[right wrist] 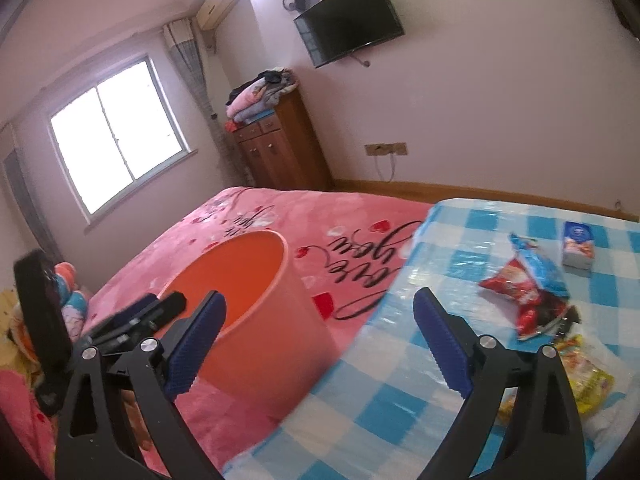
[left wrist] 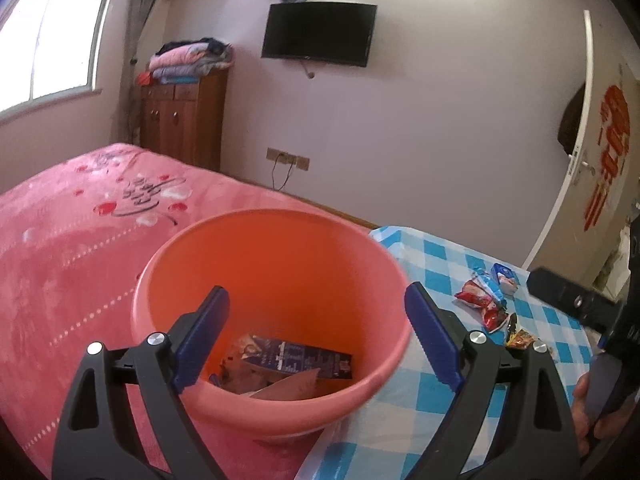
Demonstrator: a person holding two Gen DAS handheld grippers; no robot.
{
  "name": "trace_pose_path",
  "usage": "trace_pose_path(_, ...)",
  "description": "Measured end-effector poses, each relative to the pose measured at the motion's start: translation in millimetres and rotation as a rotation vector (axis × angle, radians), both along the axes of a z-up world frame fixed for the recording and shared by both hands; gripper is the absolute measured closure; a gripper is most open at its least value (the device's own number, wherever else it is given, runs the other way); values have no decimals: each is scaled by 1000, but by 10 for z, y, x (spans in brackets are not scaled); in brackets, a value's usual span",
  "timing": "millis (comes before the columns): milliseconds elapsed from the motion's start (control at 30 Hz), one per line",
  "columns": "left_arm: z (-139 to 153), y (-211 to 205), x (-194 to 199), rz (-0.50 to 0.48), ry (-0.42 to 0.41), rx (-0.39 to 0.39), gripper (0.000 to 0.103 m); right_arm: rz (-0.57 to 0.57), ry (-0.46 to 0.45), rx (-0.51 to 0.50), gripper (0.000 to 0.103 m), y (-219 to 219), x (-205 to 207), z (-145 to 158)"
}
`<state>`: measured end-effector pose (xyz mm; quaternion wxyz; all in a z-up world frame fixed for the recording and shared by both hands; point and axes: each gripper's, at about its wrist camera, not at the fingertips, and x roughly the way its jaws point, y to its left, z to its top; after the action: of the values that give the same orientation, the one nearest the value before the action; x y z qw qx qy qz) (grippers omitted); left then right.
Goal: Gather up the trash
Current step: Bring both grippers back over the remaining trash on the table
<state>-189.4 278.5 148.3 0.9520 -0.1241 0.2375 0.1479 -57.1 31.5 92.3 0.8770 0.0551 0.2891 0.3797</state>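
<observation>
An orange bucket [left wrist: 272, 280] stands on the pink bed, hard against the checked table. In it lie a dark blue carton [left wrist: 296, 360] and some paper scraps. My left gripper [left wrist: 316, 292] is open over the bucket's mouth, nothing between its fingers. My right gripper [right wrist: 320, 296] is open too and empty, spanning the bucket [right wrist: 264, 320] and the table edge. On the table lie a red and blue snack wrapper [right wrist: 524, 280], a small blue and white carton [right wrist: 578, 246] and a yellow wrapper [right wrist: 588, 376], all to the right of the right gripper.
The table's blue and white checked cloth [right wrist: 400, 400] meets the pink bedspread [left wrist: 60, 260]. A wooden cabinet [left wrist: 184, 120] with folded clothes stands by the far wall under a wall television [left wrist: 320, 34]. A window [right wrist: 120, 136] is on the left and a white door [left wrist: 580, 140] on the right.
</observation>
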Motion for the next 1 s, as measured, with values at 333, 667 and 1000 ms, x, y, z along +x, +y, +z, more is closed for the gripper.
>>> trace_pose_path(333,27,-257,53,-65,7,8,13,-90,-19,-15,8,-393,-23,-152)
trace_pose_path(667,-27,-537,154,-118,38,7,13,-146,-51,-42,8,-646,-97,-278)
trace_pose_path(1000,-144,-889,319,-186,78,11,13,-211,-79,-44,7,-1004,-87,-368)
